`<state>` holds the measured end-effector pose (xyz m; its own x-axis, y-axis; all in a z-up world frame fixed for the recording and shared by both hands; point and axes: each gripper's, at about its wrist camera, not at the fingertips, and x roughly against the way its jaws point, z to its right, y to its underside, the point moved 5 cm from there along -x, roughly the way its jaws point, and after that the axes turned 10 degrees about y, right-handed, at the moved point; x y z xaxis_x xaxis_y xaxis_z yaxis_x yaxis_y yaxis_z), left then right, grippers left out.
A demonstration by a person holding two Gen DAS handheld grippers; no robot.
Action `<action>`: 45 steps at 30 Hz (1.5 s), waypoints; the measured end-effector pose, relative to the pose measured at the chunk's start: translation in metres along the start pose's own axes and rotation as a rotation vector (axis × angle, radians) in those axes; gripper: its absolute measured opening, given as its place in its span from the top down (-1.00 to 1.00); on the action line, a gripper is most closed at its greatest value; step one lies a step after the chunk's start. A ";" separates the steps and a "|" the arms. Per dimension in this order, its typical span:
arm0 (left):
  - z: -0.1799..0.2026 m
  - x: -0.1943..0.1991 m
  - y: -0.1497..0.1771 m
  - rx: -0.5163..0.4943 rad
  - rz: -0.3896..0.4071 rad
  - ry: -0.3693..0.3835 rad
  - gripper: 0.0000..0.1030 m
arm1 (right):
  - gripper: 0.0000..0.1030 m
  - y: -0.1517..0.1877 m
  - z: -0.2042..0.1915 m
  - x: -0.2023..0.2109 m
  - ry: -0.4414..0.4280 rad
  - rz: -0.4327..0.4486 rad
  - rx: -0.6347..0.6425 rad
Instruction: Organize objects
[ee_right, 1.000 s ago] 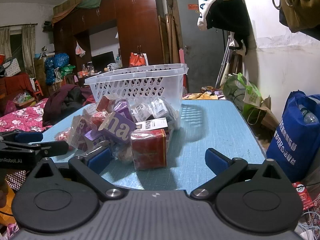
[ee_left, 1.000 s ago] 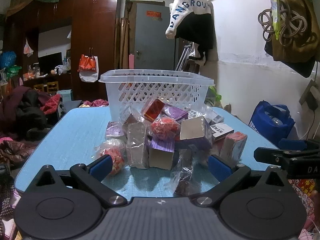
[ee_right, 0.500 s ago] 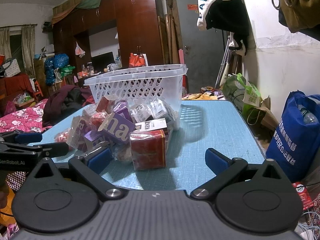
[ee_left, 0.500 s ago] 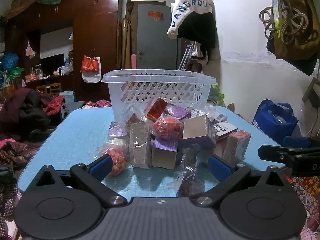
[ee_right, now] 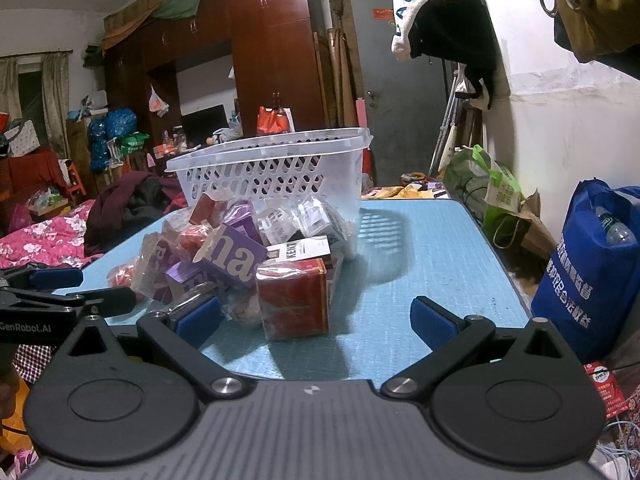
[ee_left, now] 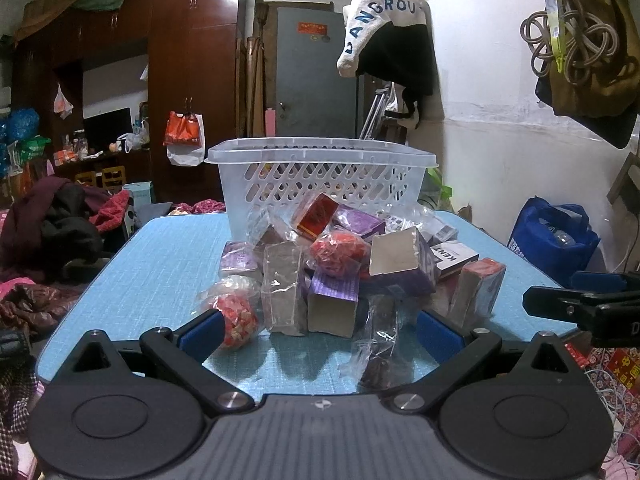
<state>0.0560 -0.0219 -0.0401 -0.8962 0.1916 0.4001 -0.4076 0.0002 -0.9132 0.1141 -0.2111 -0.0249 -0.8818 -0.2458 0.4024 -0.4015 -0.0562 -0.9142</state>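
Left wrist view: left gripper (ee_left: 318,330) released, empty, low at frame bottom over near edge of blue desk (ee_left: 160,264). Just beyond, at centre: heap of wrapped boxes (ee_left: 340,268), against white basket (ee_left: 322,176) behind. Right wrist view: right gripper (ee_right: 316,318) likewise spread wide, empty; red box (ee_right: 294,300) between its fingers, farther off; heap centre-left, basket above it.

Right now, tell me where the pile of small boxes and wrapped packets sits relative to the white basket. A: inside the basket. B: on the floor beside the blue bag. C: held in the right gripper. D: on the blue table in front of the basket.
D: the pile lies on the blue table against the near side of the basket, and both grippers are open and hold nothing.
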 end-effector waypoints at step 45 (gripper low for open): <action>-0.059 -0.002 0.004 -0.051 0.139 -0.167 -0.94 | -1.00 0.006 0.007 -0.003 -0.056 0.149 -0.034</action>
<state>0.0666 0.0353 -0.0494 -0.9615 0.0277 0.2734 -0.2724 0.0352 -0.9615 0.1162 -0.2173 -0.0325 -0.9174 -0.3024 0.2586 -0.2766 0.0175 -0.9608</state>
